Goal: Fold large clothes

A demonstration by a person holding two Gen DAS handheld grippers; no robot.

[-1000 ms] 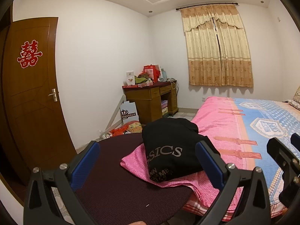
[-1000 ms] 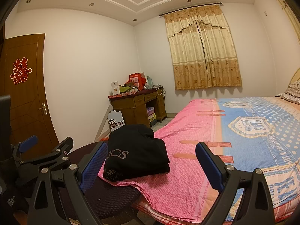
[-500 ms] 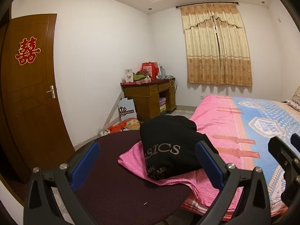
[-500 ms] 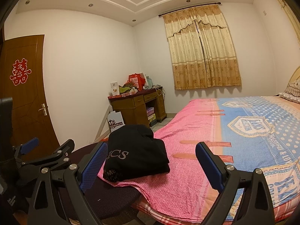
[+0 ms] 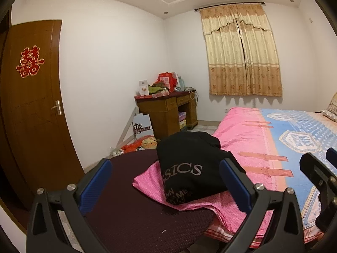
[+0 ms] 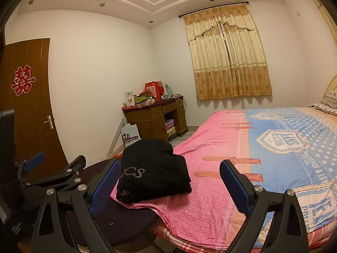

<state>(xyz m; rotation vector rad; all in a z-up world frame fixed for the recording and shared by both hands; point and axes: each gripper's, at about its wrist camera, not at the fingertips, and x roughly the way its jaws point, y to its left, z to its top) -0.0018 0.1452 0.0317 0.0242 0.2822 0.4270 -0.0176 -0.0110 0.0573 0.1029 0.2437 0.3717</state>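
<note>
Left hand-held gripper (image 5: pixel 166 182) is level, pointing into the room, its blue-padded fingers (image 5: pixel 95 178) spread wide with nothing between them. Just ahead, at twelve o'clock, sits the folded black garment with grey lettering (image 5: pixel 189 168), resting on the pink corner of the patterned bedspread (image 5: pixel 248 145) where it drapes over a dark maroon round seat (image 5: pixel 126 200). Over to the right hand-held gripper (image 6: pixel 168 184): also level, fingers parted, empty, hovering above the bed edge. From here the garment lies at eleven o'clock, apart from both pads. The left tool shows at nine o'clock.
</note>
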